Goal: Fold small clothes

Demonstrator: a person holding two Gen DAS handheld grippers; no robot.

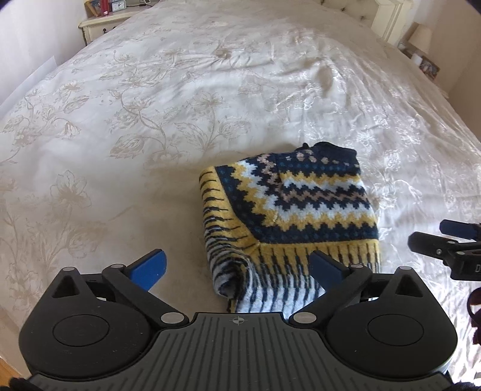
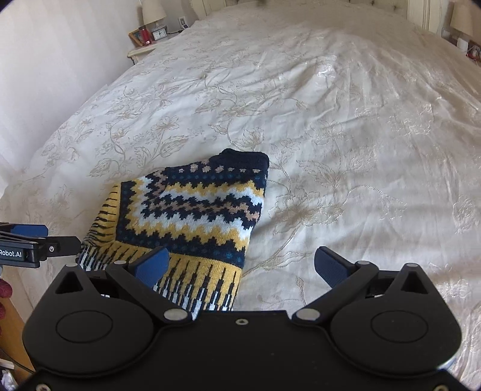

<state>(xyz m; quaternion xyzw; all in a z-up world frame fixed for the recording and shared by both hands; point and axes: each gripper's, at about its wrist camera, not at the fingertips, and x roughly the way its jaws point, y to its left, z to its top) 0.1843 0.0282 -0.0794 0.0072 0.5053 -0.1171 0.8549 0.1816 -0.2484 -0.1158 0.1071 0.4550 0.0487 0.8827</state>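
Observation:
A small knitted sweater (image 1: 297, 207) with navy, yellow, white and tan zigzag bands lies folded into a compact shape on the white bedspread (image 1: 168, 120). It also shows in the right wrist view (image 2: 192, 216). My left gripper (image 1: 237, 264) is open and empty, just in front of the sweater's near striped edge. My right gripper (image 2: 240, 264) is open and empty, over the sweater's near right corner. The right gripper also shows at the right edge of the left wrist view (image 1: 451, 240), and the left gripper at the left edge of the right wrist view (image 2: 33, 243).
The bedspread (image 2: 345, 135) with floral embroidery covers the whole bed. A bedside table (image 1: 102, 25) with a clock and frames stands at the far left. A lamp (image 1: 421, 37) and a frame stand at the far right. Wooden floor (image 2: 12, 337) shows at the near edge.

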